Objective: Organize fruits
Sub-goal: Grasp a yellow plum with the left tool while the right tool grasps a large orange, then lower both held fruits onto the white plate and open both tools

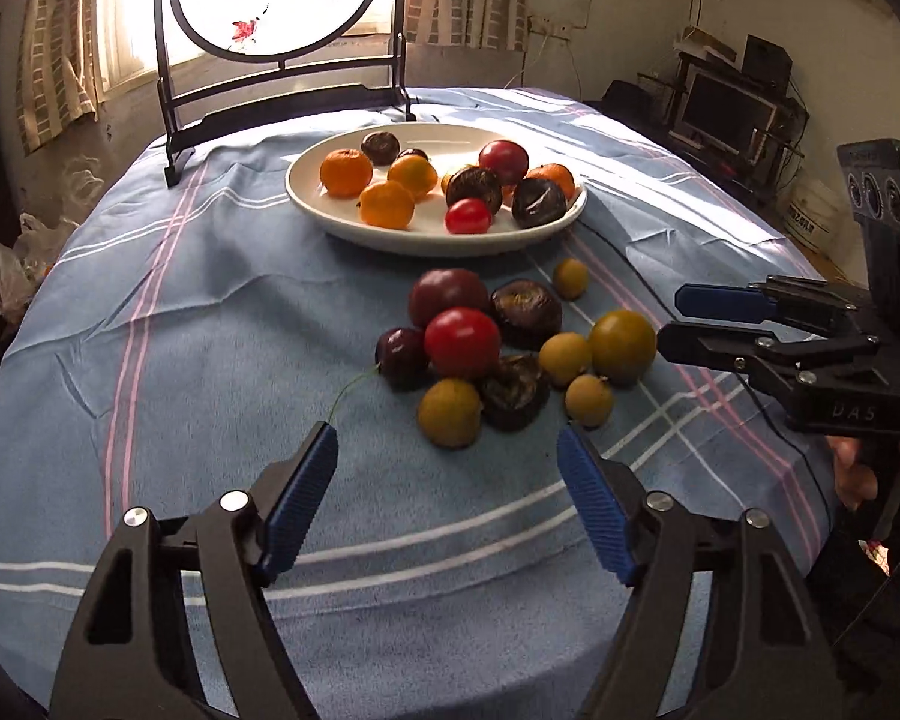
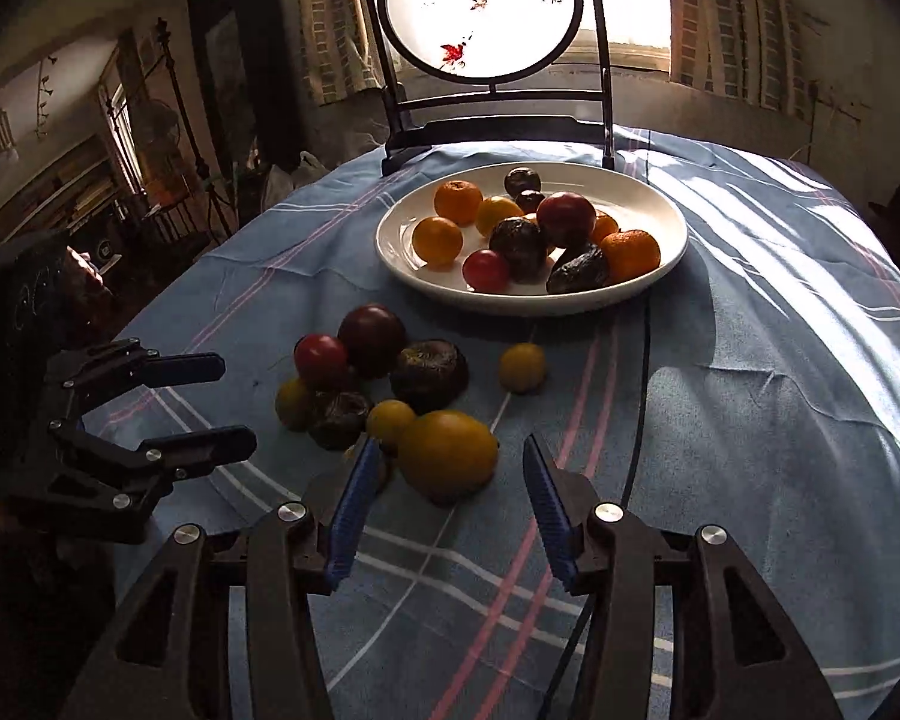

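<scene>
A white plate holds several oranges, red tomatoes and dark wrinkled fruits. In front of it a loose pile lies on the cloth: a red tomato, dark fruits, small yellow-green fruits and a larger yellow one. My left gripper is open and empty, just short of a yellow-green fruit. My right gripper is open, its fingers either side of the larger yellow fruit, not closed on it.
A blue striped tablecloth covers the round table. A dark framed round screen stands at the table's far edge behind the plate. One small yellow fruit lies apart, between pile and plate.
</scene>
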`<state>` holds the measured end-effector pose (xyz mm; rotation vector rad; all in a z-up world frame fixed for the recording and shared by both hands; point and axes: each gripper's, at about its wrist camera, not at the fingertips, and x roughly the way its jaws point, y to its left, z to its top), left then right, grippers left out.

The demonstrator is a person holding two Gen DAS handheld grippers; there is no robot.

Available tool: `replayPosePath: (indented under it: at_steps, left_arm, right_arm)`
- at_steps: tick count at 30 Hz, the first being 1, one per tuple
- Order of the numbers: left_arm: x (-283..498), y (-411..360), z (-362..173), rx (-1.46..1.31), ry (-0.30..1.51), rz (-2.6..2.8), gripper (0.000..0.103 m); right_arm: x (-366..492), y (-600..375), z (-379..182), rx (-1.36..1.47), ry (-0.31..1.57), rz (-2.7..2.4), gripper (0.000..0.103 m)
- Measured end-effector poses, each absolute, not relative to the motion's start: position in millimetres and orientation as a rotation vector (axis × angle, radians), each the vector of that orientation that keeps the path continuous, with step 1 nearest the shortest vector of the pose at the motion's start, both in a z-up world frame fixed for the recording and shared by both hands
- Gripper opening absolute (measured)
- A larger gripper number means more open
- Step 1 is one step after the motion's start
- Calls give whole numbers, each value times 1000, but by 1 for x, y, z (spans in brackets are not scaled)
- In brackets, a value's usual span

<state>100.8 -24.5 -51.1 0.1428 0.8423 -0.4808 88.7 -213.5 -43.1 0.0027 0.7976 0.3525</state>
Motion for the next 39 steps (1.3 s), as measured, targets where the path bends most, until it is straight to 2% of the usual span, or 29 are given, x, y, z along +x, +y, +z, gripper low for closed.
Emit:
replayPosePath:
  at_steps: [2, 4, 11, 12, 18, 19, 20, 22, 27, 39]
  left_arm:
    - [101, -21, -58, 125, 877, -473, 59]
    - [97, -21, -60, 135, 877, -464, 59]
    - [102, -26, -59, 145, 882, -454, 59]
    - [105, -28, -60, 149, 885, -450, 59]
    - [126, -32, -64, 132, 934, -432, 59]
    - [128, -33, -65, 137, 938, -432, 55]
    - [130, -35, -66, 142, 943, -435, 47]
    - [134, -37, -65, 156, 940, -436, 46]
    - [138, -47, -67, 194, 934, -466, 29]
    - [107, -31, -51, 121, 861, -487, 26]
  right_arm:
    - [91, -207, -47, -16, 806, 338, 49]
    - [96, -204, -48, -22, 801, 331, 45]
    - [114, -212, -63, 89, 913, 372, 44]
    - [115, -216, -63, 115, 910, 382, 42]
    - [100, -234, -50, 217, 794, 423, 41]
    - [99, -236, -49, 225, 781, 429, 41]
    - [98, -237, -48, 232, 773, 432, 41]
    - [98, -237, -48, 237, 776, 431, 41]
    - [98, -242, -46, 258, 765, 433, 42]
    - [94, -247, -43, 273, 728, 428, 42]
